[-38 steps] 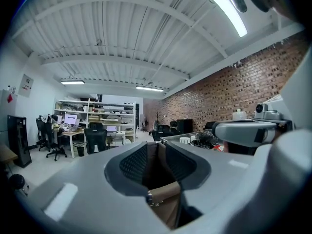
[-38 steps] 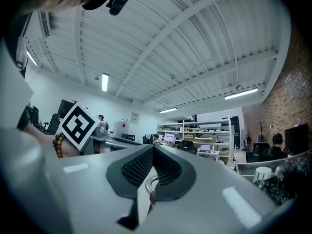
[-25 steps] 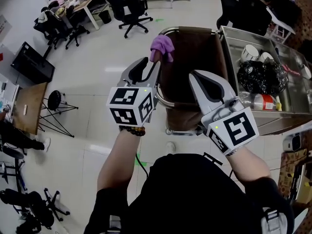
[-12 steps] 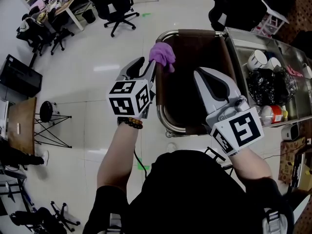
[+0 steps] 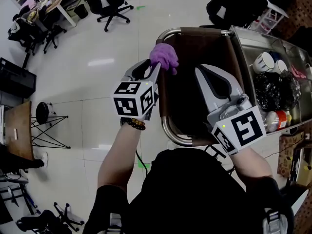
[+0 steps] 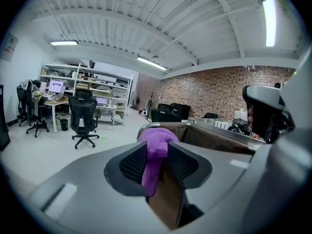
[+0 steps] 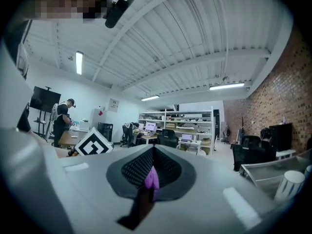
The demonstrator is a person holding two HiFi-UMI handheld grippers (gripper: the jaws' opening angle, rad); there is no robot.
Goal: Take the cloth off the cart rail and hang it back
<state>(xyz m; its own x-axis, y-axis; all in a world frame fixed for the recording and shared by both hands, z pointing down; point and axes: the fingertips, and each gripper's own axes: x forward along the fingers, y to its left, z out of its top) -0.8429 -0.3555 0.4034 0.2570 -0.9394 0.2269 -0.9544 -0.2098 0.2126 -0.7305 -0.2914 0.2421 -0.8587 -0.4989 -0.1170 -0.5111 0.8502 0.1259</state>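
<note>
The cloth [image 5: 164,57] was gripped between the jaws of the left gripper [image 5: 156,68] and was held at the left side of the cart rail [image 5: 175,136]. Whether it touched the rail could not be told. One end was seen hanging down between the jaws. The right gripper [image 5: 201,71] was held over the brown bag [image 5: 195,52] inside the rail. Its jaws were closed together, and nothing was held.

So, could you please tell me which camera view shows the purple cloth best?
The left gripper view: the purple fabric cloth fills the centre, clamped in the left gripper. The head view shows only its bunched top beside the metal cart rail; the right gripper view shows just a purple sliver.
</note>
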